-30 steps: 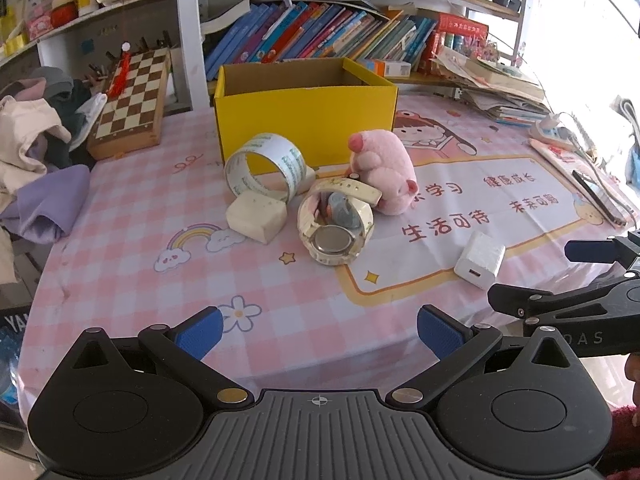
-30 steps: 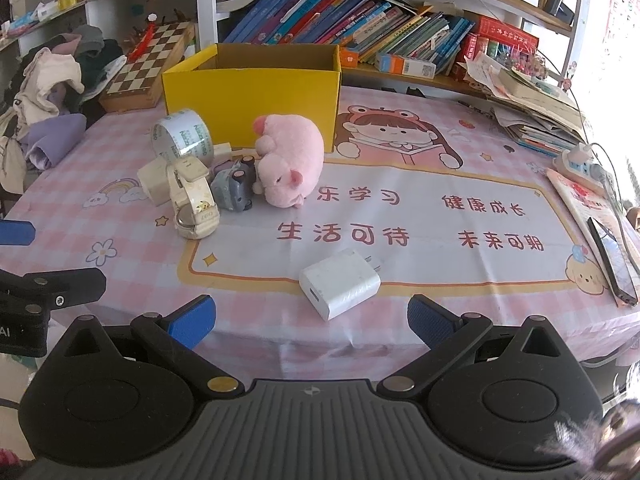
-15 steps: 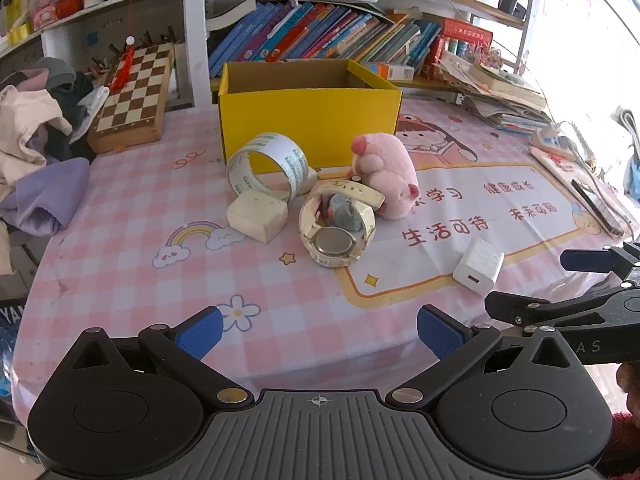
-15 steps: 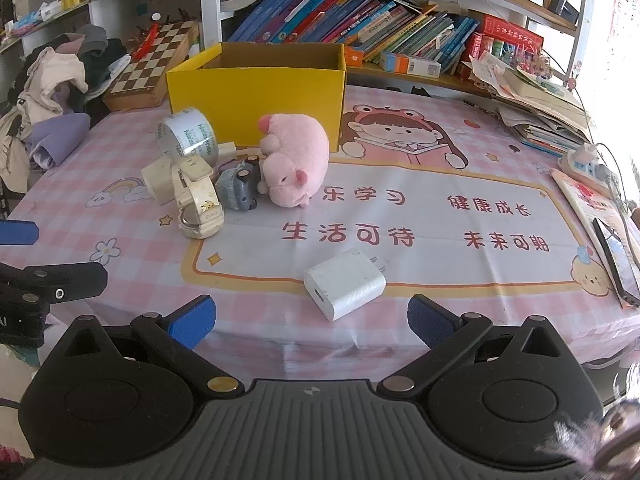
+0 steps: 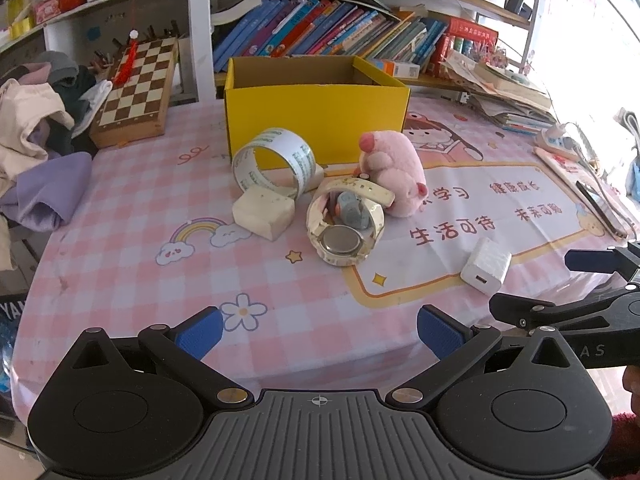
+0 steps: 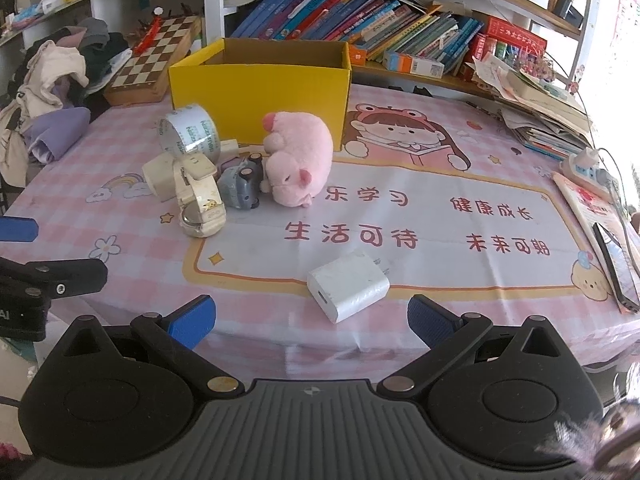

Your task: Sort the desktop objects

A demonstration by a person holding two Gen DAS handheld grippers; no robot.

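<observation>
A: Starting at the far left, what's there?

B: In the left wrist view, a heap of clothes (image 5: 32,136) at about nine o'clock, then a chessboard (image 5: 138,92) leaning at ten o'clock. Toward twelve o'clock stands the yellow box (image 5: 320,120), open on top.

A: And the loose things?

B: Just in front of the box: a tape roll (image 5: 276,164) on its edge, touching a cream block (image 5: 262,212) below it. To the right a cream watch (image 5: 344,226) stands looped, with a small grey toy car (image 6: 240,184) behind it, and a pink plush pig (image 5: 394,176) lies touching the strap. Farther right, at about three o'clock, a white charger (image 5: 486,266) sits apart on the printed mat (image 5: 500,208). A phone (image 6: 616,268) lies at the table's right edge.

A: The grippers?

B: The left gripper (image 5: 318,330) hovers at six o'clock, near the table's front edge, jaws spread wide, holding nothing. The right gripper (image 6: 310,320) is likewise wide open and empty, with the charger just ahead of it, between the blue pads (image 6: 192,318).
</observation>
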